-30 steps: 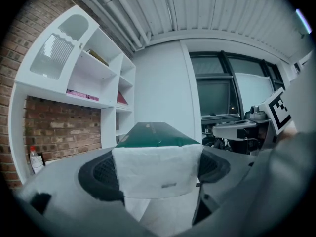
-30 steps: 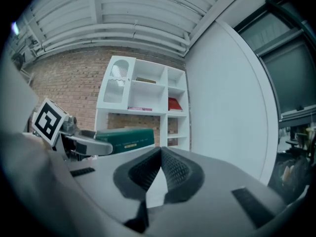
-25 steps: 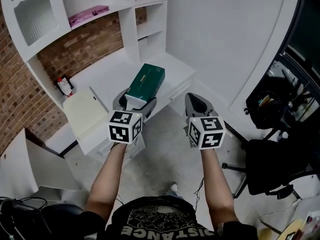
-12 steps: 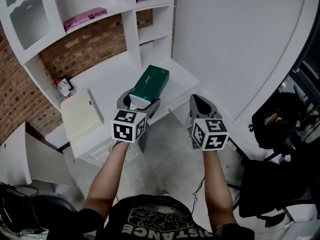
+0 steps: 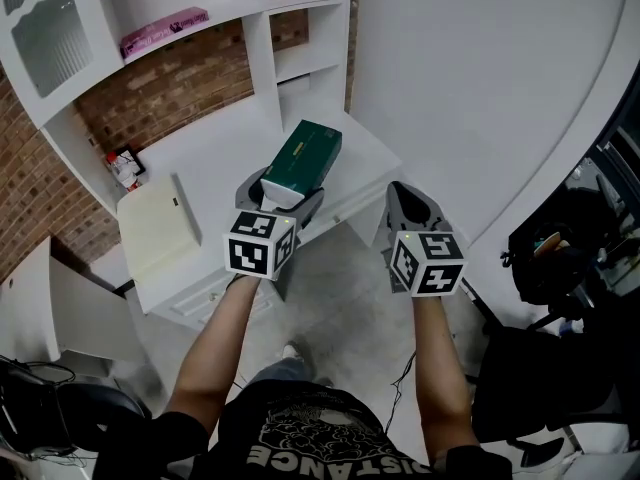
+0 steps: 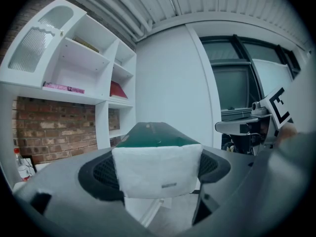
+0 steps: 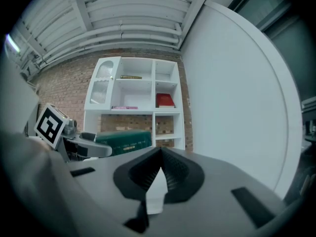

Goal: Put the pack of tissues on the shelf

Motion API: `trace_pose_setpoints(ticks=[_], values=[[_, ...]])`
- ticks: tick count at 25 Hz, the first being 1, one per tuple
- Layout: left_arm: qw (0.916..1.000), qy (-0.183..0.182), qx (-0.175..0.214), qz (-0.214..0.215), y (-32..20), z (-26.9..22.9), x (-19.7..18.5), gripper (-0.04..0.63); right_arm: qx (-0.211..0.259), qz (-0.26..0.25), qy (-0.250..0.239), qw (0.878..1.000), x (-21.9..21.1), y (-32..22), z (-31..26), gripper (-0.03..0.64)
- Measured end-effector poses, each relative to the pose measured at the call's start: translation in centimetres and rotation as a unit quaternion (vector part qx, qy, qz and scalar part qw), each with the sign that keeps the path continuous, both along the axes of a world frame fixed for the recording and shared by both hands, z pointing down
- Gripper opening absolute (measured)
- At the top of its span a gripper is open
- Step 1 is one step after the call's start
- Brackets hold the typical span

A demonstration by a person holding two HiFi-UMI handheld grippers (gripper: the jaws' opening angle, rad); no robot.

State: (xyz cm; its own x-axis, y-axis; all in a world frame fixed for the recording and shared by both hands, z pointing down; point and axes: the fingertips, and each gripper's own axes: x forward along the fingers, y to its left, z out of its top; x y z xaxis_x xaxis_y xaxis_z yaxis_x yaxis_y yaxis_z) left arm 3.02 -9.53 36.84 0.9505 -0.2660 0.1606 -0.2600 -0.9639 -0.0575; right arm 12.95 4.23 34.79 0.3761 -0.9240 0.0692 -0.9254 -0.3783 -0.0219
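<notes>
Green with a white end, the pack (image 5: 302,158) sits at upper centre of the head view, pinched by the left gripper (image 5: 283,196); compared with a second ago, both hands are closer to the white shelf (image 5: 257,63) at upper left, so I judge the carry nearly over and the placing not yet done. In the left gripper view the jaws stand wide, clamping the pack's soft-looking white end at mid-frame, its glossy green top pointing toward the shelf. In the right gripper view the right gripper (image 7: 159,172) has its jaws pressed together on nothing, with the pack at middle left.
</notes>
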Motion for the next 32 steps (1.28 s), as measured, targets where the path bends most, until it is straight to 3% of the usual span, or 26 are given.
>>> trace_pose_setpoints(ticks=[9, 22, 32], values=[[1.0, 0.007, -0.003, 0.006, -3.7, 0.8, 4.4, 0.434, -0.009, -0.004, 0.005, 1.0, 3.4, -4.0, 1.0, 0.005], [0.9999, 0.01, -0.007, 0.012, -16.8, -0.2, 14.8, 0.434, -0.027, 0.001, 0.0, 1.0, 13.7, -17.6, 0.4, 0.005], [0.9996, 0.018, -0.015, 0.018, -24.2, -0.3, 19.3, 0.434, -0.042, -0.002, 0.002, 0.999, 17.6, -25.7, 0.2, 0.005]])
